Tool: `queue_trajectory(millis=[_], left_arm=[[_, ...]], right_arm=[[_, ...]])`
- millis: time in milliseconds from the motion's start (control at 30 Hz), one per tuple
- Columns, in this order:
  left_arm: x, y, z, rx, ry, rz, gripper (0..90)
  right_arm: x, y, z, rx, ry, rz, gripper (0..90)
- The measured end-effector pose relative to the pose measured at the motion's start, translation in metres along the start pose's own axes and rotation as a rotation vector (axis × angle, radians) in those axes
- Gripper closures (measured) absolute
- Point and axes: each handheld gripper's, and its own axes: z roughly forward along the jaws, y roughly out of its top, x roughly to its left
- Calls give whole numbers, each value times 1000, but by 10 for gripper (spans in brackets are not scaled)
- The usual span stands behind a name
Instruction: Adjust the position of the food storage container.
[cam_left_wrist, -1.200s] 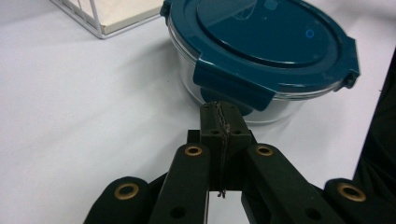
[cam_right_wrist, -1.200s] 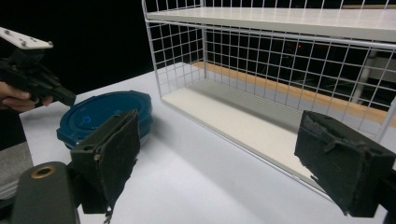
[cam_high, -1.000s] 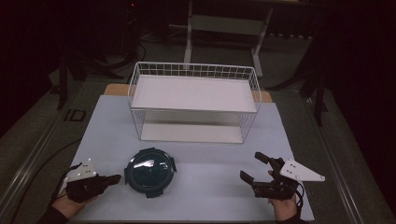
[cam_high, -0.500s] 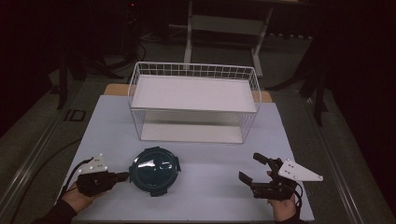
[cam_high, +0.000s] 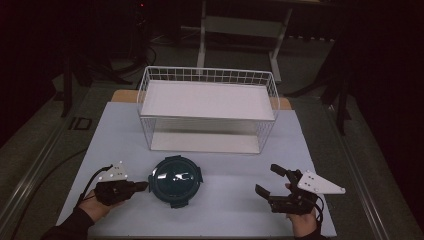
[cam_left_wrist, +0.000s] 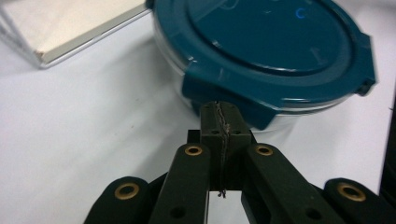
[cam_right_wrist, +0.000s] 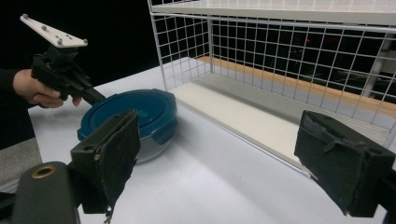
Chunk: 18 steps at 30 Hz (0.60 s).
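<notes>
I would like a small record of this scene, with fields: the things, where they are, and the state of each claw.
container: round, teal lid, on the table, near the front, left of middle
basket: white wire basket, behind the container, with a white shelf on top
left claw: shut, tips at a lid tab on the container's left side; contact cannot be told
right claw: open, holding nothing, apart from the container on its right

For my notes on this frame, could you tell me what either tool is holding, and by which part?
Nothing is held. The left tool is shut, its tips at a latch tab of the round container, not around it. The right tool is open.
</notes>
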Motion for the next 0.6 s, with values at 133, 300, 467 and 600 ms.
queue_trajectory(millis=[133,300,467,600], left_arm=[[-5,-1,7,57,4,32,900],[-6,4,11,49,14,9,900],[-4,5,15,35,17,-13,900],[-6,12,24,34,8,-5,900]], right_arm=[[0,0,0,-1,-1,0,138],[1,0,1,2,0,5,138],[0,-1,1,3,3,6,138],[1,-1,3,9,13,3,138]])
